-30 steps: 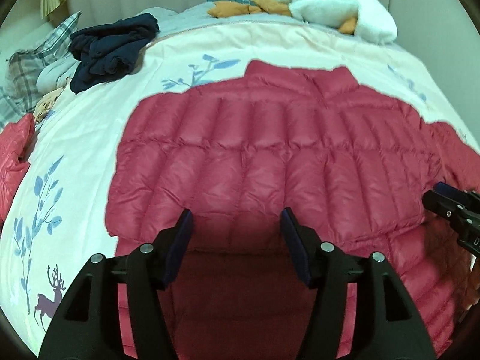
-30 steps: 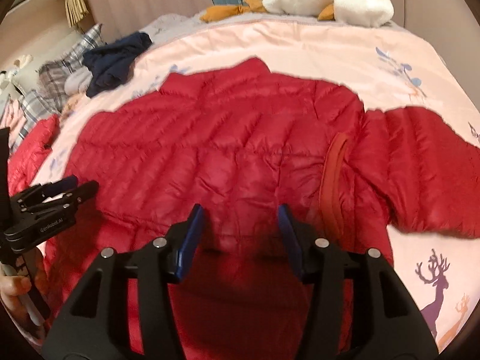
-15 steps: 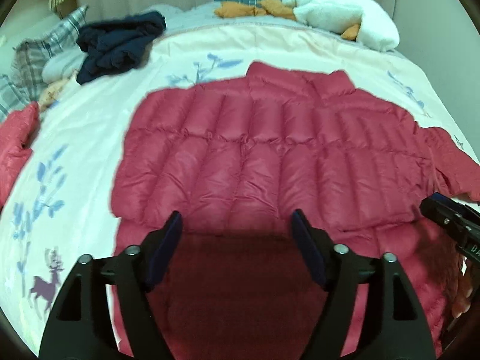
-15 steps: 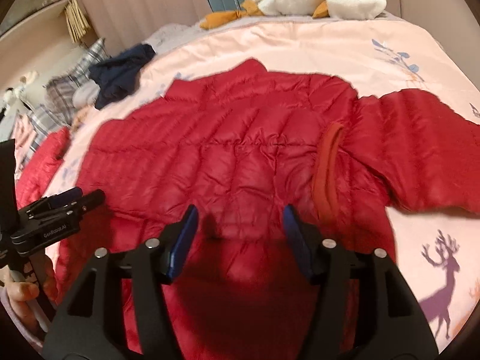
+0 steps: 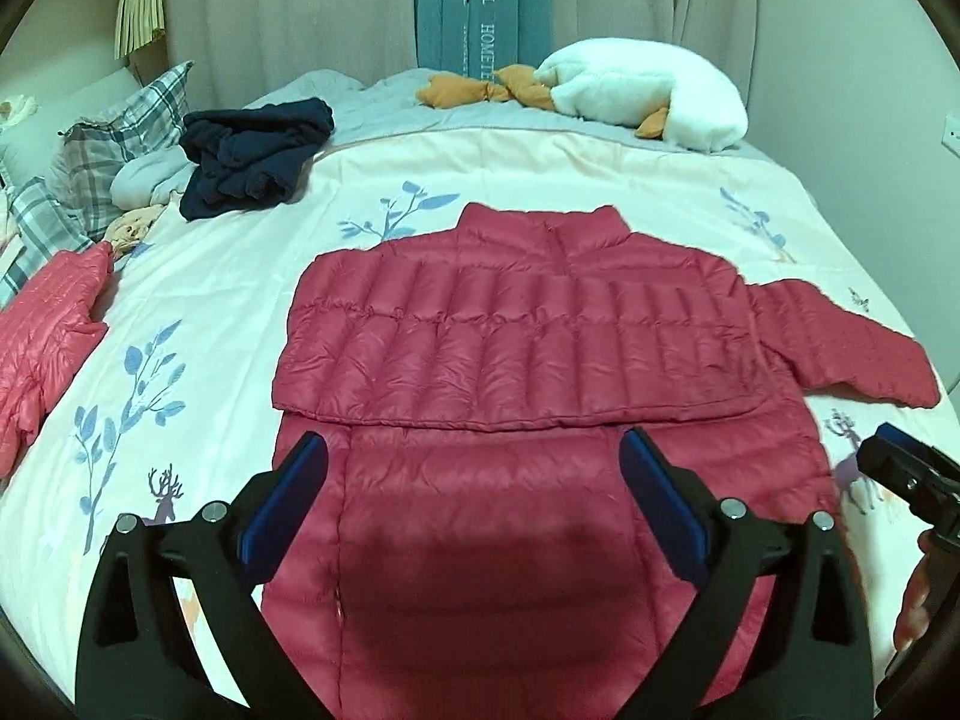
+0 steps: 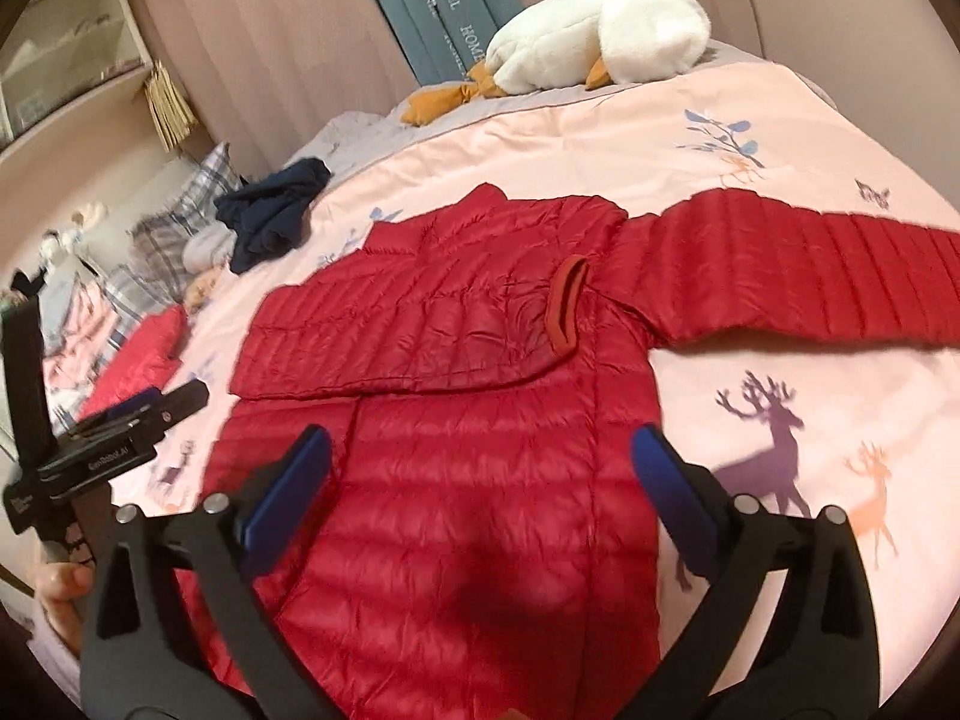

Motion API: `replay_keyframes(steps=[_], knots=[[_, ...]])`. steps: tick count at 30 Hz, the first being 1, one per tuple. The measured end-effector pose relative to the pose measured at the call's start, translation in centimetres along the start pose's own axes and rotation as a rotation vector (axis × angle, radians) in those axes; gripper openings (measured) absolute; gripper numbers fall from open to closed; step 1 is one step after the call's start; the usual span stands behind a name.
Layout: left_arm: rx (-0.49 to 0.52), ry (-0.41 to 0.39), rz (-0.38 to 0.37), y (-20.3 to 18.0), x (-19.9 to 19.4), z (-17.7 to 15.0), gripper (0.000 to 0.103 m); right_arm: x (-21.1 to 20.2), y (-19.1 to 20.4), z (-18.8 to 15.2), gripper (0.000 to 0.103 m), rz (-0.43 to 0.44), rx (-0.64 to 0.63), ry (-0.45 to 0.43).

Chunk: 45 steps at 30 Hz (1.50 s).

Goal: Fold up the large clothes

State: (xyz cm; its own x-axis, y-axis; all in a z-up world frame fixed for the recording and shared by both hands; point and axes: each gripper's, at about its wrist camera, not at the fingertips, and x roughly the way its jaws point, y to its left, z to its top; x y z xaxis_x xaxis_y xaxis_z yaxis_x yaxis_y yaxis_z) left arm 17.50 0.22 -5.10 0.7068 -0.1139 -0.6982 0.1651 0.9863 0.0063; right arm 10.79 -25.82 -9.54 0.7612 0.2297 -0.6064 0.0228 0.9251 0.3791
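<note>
My left tool (image 5: 471, 501) hangs over the lower body of the red down jacket (image 5: 516, 354) with its blue pads (image 5: 282, 495) spreading apart and nothing pinched between them; the fabric only lies beneath. My right tool (image 6: 480, 495) is likewise widening, empty, above the same hem area. The jacket lies flat on the bed's pink quilt (image 5: 222, 312), one sleeve folded across the chest, its cuff (image 6: 567, 306) showing, the other sleeve (image 6: 798, 276) stretched out toward 2 o'clock. At 10 o'clock sits a dark navy garment (image 5: 252, 156), beyond it plaid pillows (image 5: 114, 144). At 12 to 1 o'clock rests a white plush goose (image 5: 648, 93). At 9 o'clock lies something pinkish-red, possibly another quilted garment (image 5: 48, 324).
</note>
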Motion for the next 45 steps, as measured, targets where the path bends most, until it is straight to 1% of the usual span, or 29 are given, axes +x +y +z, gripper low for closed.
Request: replay_keyframes(steps=[1,5,8,14,19,20,23,26,29,33,36,40,43,45], knots=[[-0.003,0.0,-0.004,0.0,-0.4,-0.1,0.102,-0.4,-0.4,-0.1,0.101,0.006,0.02,-0.002],[-0.013,-0.007,-0.026,-0.8,-1.8,-0.4,0.102,-2.1,-3.0,-0.3,0.101,0.044,0.13,-0.009],[-0.013,-0.015,-0.039,-1.8,-2.6,-0.8,0.102,-3.1,-5.2,-0.5,0.101,0.044,0.204,-0.02],[-0.035,0.011,-0.132,-3.4,-3.3,-1.4,0.102,-4.9,-10.4,-1.1,0.101,0.031,0.339,-0.046],[-0.094,0.056,-0.276,-4.2,-3.2,-2.0,0.102,-6.4,-15.7,-1.9,0.101,0.002,0.482,-0.083],[-0.098,0.061,-0.288,-4.4,-3.2,-2.2,0.102,-6.8,-17.1,-2.1,0.101,-0.004,0.522,-0.096],[-0.11,0.093,-0.328,-4.7,-2.9,-2.9,0.102,-7.8,-19.7,-2.7,0.101,-0.032,0.585,-0.132],[-0.143,0.125,-0.361,-4.4,-2.4,-3.5,0.102,-8.4,-22.6,-3.1,0.101,-0.05,0.643,-0.162],[-0.177,0.152,-0.361,-3.8,-2.0,-4.0,0.102,-8.3,-24.9,-3.4,0.101,-0.068,0.7,-0.176],[-0.229,0.167,-0.361,-2.7,-1.8,-4.3,0.102,-8.0,-27.7,-3.1,0.101,-0.081,0.747,-0.201],[-0.235,0.171,-0.332,-2.2,-1.6,-4.2,0.102,-7.6,-29.3,-2.1,0.101,-0.082,0.767,-0.228],[-0.244,0.175,-0.319,-1.9,-1.4,-4.0,0.102,-6.6,-30.5,-0.4,0.101,-0.094,0.781,-0.249],[-0.249,0.18,-0.318,-1.9,-1.1,-3.8,0.102,-5.5,-31.7,0.6,0.101,-0.099,0.801,-0.249],[-0.245,0.185,-0.316,-2.2,-0.9,-3.7,0.102,-5.0,-32.3,1.2,0.099,-0.108,0.814,-0.262]])
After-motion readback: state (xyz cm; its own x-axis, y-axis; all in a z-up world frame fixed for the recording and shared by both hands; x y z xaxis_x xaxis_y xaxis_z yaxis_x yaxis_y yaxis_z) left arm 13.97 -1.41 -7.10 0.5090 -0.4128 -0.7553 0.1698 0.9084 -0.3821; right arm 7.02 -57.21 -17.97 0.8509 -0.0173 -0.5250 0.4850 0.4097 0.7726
